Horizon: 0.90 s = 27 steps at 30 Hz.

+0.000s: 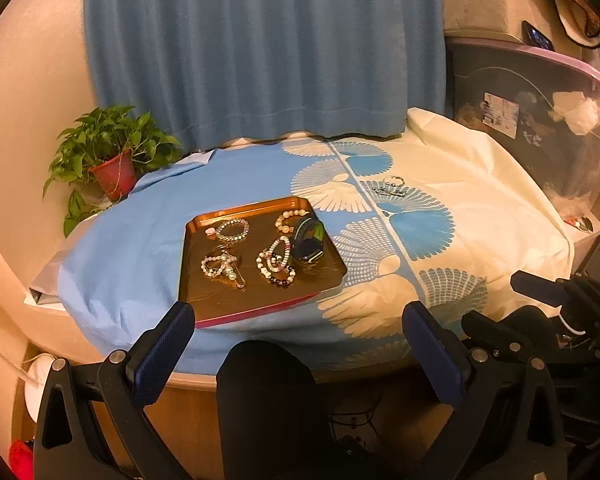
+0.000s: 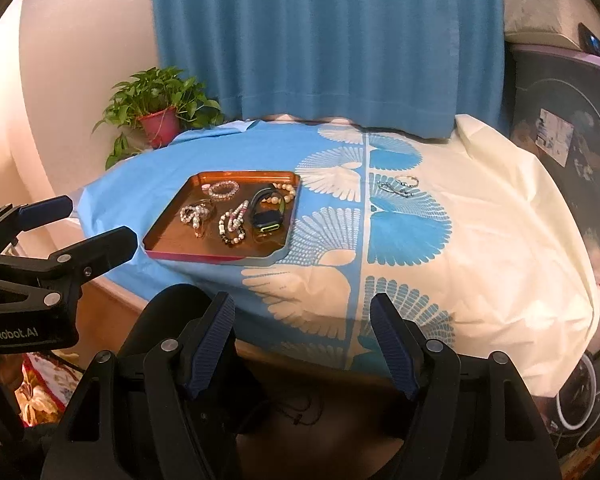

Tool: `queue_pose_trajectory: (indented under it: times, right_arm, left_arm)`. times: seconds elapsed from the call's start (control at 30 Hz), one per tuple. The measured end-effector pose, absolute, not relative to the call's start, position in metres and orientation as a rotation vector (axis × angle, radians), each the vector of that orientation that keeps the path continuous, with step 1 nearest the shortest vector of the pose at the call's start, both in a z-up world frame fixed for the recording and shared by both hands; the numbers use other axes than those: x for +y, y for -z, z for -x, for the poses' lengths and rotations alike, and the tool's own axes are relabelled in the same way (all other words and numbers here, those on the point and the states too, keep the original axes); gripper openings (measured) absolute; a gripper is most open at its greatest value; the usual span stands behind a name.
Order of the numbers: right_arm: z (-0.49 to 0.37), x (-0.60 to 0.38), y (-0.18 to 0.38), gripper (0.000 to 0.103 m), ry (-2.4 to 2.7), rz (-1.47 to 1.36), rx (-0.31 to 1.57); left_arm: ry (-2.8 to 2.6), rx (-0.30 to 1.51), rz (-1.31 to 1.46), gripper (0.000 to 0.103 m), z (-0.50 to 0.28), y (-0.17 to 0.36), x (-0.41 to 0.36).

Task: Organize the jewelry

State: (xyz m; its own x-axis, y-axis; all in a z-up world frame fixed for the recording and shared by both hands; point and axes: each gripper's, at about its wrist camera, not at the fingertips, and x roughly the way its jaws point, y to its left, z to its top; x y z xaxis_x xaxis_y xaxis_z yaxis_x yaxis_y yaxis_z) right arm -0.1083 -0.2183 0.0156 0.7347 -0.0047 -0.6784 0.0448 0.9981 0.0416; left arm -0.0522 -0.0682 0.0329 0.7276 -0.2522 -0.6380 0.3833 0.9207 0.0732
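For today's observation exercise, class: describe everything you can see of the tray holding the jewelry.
The tray is a shallow rectangle with rounded corners and a raised rim, glossy copper-orange inside, red along its near edge; it looks like metal. It lies flat on the blue part of the tablecloth, left of the fan pattern. Inside lie beaded bracelets and a dark smartwatch. No tongs touch it.

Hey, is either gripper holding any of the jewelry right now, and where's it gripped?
Nothing is held. The left gripper and right gripper are open and empty.
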Motion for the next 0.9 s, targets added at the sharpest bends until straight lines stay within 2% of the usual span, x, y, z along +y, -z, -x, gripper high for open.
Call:
queue_pose_trajectory:
  times: [0.43, 0.6, 0.9]
  right_arm:
    - [0.115, -0.232, -0.026, 0.071, 0.059, -0.100, 0.704]
    - [0.128, -0.250, -0.040, 0.073, 0.111, -0.112, 0.652]
    - [0.130, -0.267, -0.030, 0.074, 0.138, -0.158, 0.676]
  left_arm:
    - [0.372, 0.651, -0.258, 0.103, 0.056, -0.049, -0.084]
    - [0.407, 0.607, -0.187, 0.103, 0.066, -0.062, -0.088]
    - [0.422, 0.605, -0.281, 0.103, 0.066, -0.055, -0.108]
